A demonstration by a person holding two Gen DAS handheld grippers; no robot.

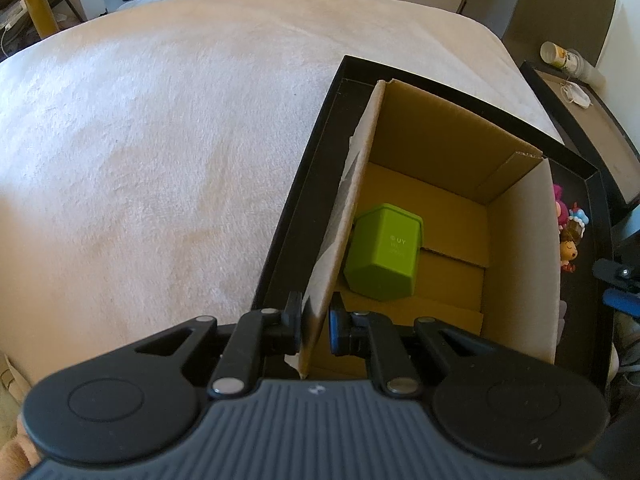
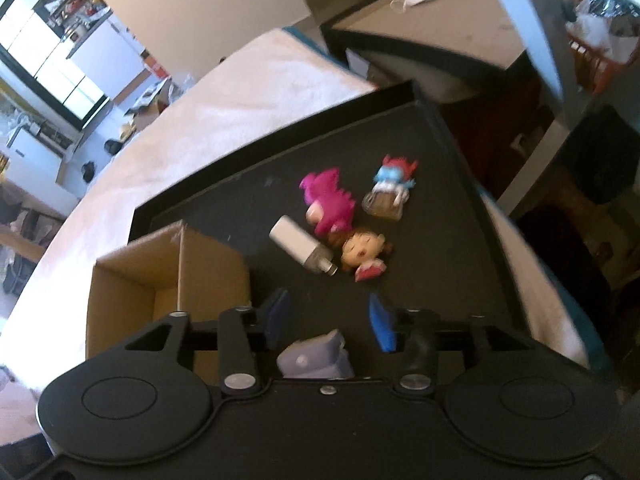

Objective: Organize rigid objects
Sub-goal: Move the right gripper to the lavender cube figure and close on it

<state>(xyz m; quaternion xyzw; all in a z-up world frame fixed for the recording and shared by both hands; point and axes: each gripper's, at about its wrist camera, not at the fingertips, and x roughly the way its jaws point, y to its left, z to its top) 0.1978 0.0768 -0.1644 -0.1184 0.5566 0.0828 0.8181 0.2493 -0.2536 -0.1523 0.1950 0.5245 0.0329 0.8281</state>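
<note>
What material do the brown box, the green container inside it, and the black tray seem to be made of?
Brown box: corrugated cardboard, matte; fluted edge and folded flaps show.
Green container: probably hard plastic, smooth satin; crisp faceted sides, printed letters.
Black tray: matte; stiff board or plastic, cannot tell which.

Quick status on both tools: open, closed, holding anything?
Left tool: closed on the cardboard box wall.
Right tool: open, gripping nothing; a pale purple object lies below it.
</note>
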